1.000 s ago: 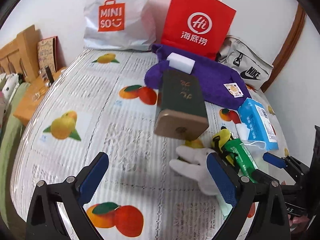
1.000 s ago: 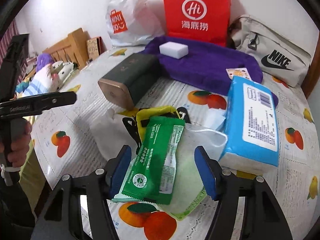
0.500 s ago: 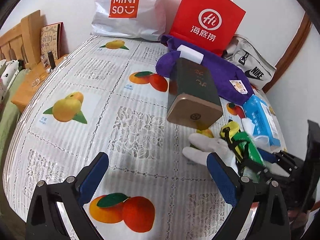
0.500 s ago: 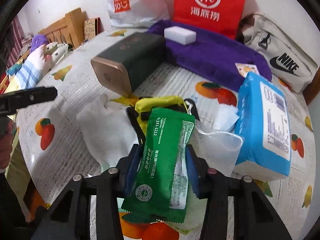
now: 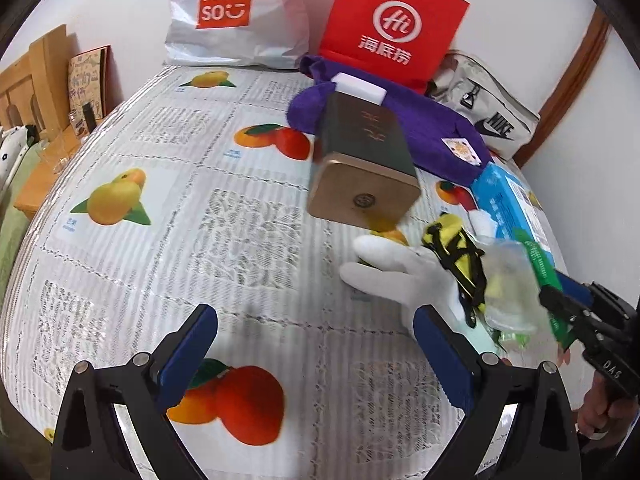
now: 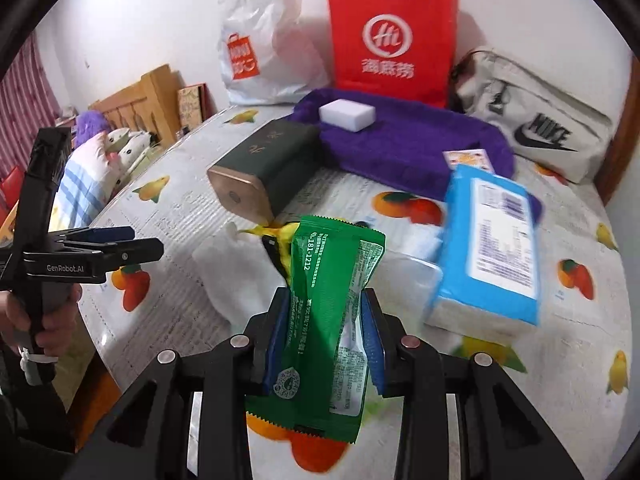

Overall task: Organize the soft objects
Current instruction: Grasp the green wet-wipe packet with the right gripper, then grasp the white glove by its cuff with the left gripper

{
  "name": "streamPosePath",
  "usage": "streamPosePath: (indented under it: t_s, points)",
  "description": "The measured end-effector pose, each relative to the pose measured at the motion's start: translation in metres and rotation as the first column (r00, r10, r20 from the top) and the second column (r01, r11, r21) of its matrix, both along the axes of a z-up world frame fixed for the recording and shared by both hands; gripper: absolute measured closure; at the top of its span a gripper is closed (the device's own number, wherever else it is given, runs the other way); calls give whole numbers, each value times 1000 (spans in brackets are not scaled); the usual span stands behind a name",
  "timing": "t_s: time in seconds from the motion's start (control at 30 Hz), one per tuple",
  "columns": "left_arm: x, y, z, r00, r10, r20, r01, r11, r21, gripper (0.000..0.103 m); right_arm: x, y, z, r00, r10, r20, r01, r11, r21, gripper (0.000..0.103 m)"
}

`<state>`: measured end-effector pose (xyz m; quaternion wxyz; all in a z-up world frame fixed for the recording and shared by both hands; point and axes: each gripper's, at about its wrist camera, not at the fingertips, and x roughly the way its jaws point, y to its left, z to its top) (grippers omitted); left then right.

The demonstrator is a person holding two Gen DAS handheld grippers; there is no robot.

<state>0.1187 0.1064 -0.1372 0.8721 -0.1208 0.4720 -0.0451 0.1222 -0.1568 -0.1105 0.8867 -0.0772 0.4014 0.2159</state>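
Two grippers are over a table with a fruit-printed cloth (image 5: 168, 184). Far on the left of the room I see a wooden headboard (image 6: 140, 96) and striped bedding (image 6: 76, 184), so this is probably a bedroom.

Going to the right, the left gripper (image 5: 316, 354) hangs above a bare part of the cloth with its blue pads wide apart and nothing between them. I judge it is waiting for its turn. Near its right pad lies a white soft cloth (image 5: 400, 276), flat on the table, and touching it is a yellow item with black straps (image 5: 456, 244).

Behind these a dark green box (image 5: 364, 160) lies on its side, its gold end toward the cameras. It looks hard, so I think it is not one of the soft things.

Further right, the right gripper (image 6: 326, 340) is clamped on a green packet (image 6: 332, 304), which bends a little under the squeeze and appears raised above the pile. The grip is near the packet's lower half, likely to lift it away cleanly.

Beside it lies a blue tissue pack (image 6: 492, 240). At the back a purple towel (image 6: 408, 140) carries a white block (image 6: 347, 114), and a white shopping bag (image 6: 256, 52), a red paper bag (image 6: 390, 40) and a grey Nike bag (image 6: 536, 124) lean on the wall.
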Motion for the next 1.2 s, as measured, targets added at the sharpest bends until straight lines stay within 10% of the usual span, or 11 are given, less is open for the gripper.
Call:
streamPosePath:
  t_s: [0.57,0.83,1.2]
  points:
    - [26,-79,-24,988,-118,98,103,984,147,4,-21,-113,-56,958,-280,-60,281,960,8,67]
    - [37,-82,-30,990,-115,78,102,983,154,75,-13,-113,-72,960,-273,-55,277,959,62,62]
    - [15,-48,-11,991,-96,93,85,989,119,84,-6,-114,-70,956,-287,-62,292,950,106,67]
